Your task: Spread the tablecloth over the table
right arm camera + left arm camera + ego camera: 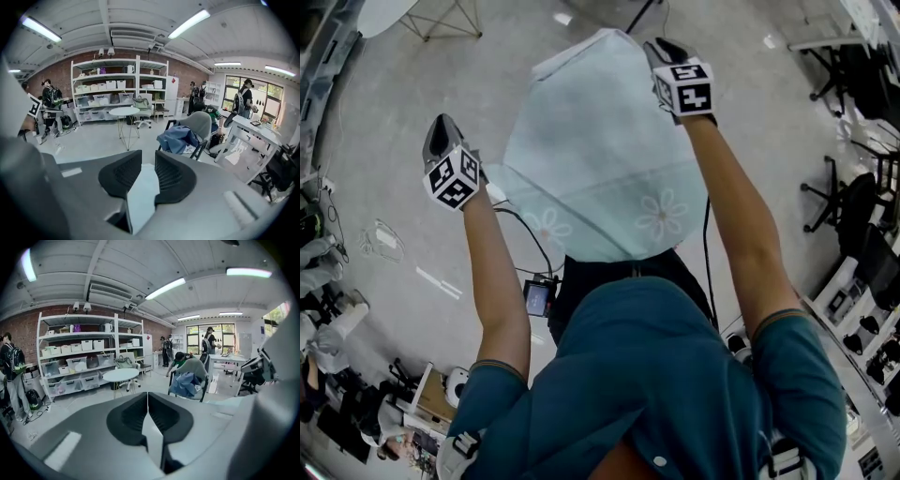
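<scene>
Pale-green tablecloth (pixel 591 159) hangs spread between left tongs (pixel 442 139) and right tongs (pixel 661 49), each pinched closed on cloth edge. Held high above floor (pixel 384 197), probably to open fabric flat before laying.

The tablecloth (pixel 591 159) is thin matt cloth, pale mint with a faint white flower print. The left gripper (pixel 147 398) and right gripper (pixel 148 161) have matt grey shells, probably plastic, with black ribbed pads (pixel 169 177). The floor (pixel 384 141) is smooth and faintly glossy.
</scene>
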Demonstrator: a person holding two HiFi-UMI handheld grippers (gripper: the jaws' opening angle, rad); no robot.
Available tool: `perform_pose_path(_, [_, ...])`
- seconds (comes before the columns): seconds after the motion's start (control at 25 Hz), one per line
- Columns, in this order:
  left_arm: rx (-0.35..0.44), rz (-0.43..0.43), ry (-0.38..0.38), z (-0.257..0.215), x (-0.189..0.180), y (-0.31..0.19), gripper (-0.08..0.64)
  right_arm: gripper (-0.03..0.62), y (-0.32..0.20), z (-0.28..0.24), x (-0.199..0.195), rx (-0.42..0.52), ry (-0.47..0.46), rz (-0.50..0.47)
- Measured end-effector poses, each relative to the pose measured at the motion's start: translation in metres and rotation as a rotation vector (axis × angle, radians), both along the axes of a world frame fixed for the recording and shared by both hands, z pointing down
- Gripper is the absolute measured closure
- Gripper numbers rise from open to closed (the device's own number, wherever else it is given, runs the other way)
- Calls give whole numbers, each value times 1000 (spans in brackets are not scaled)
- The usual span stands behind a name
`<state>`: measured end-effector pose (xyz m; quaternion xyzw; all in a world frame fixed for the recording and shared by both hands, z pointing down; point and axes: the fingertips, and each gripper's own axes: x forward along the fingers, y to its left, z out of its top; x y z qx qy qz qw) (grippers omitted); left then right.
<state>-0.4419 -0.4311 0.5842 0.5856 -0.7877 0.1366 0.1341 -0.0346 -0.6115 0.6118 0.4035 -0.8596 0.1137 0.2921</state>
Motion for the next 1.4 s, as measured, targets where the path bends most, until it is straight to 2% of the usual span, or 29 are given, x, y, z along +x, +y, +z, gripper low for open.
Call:
perform_pose_path(0.28, [173, 78, -31, -100, 32, 15, 560, 508, 43, -103, 0, 140, -153, -56])
perform_pose_path(0.52, [291, 153, -43, -172, 69, 46, 560, 577, 105, -182, -3, 230, -261, -150])
perform_pose_path(0.68, [365, 200, -60, -218, 91, 70, 560, 581, 146, -230, -6, 277, -314, -210])
perform_pose_path(0.88, [446, 256, -70, -268, 129, 108, 560, 581, 199, -285, 5, 338, -348, -284])
perform_pose_path(1.04, [495, 287, -69, -300, 159, 140, 560, 583, 237, -316, 18, 371, -327, -335])
perform_pose_path(1.4, [562, 373, -76, -340, 213, 190, 560, 584, 301, -359, 41, 421, -330, -379])
